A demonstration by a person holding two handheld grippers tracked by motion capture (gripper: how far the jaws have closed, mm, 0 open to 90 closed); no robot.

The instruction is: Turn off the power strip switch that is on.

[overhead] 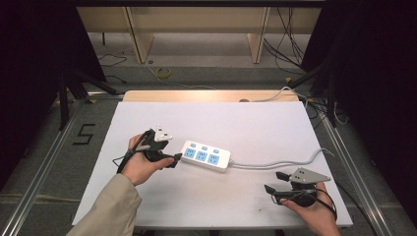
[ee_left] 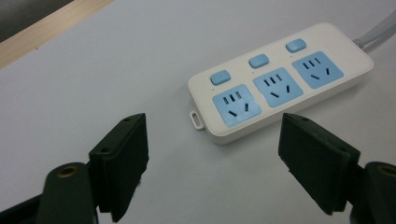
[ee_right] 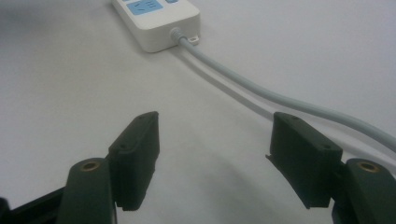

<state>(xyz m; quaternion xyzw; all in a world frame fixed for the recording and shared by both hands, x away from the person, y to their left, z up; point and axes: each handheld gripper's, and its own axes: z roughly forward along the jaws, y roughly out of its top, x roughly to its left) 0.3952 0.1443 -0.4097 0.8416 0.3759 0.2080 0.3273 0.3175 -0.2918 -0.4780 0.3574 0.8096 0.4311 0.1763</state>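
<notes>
- Left gripper [overhead: 173, 158], jaws wide and empty, nears the power strip's [overhead: 206, 155] end; closing on it looks next.
- Right gripper [overhead: 274, 183] waits open beside the cord [overhead: 285, 163].

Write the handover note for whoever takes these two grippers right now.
Left gripper: open, empty, jaws just short of the near end of the power strip, not touching it.
Right gripper: open, empty, low at the table's near right edge, beside the strip's grey cable.
Power strip: flat mid-table, three blue sockets, nothing plugged in.
Done: nothing gripped yet.
Left: probably close the left jaws on the strip's end.
</notes>
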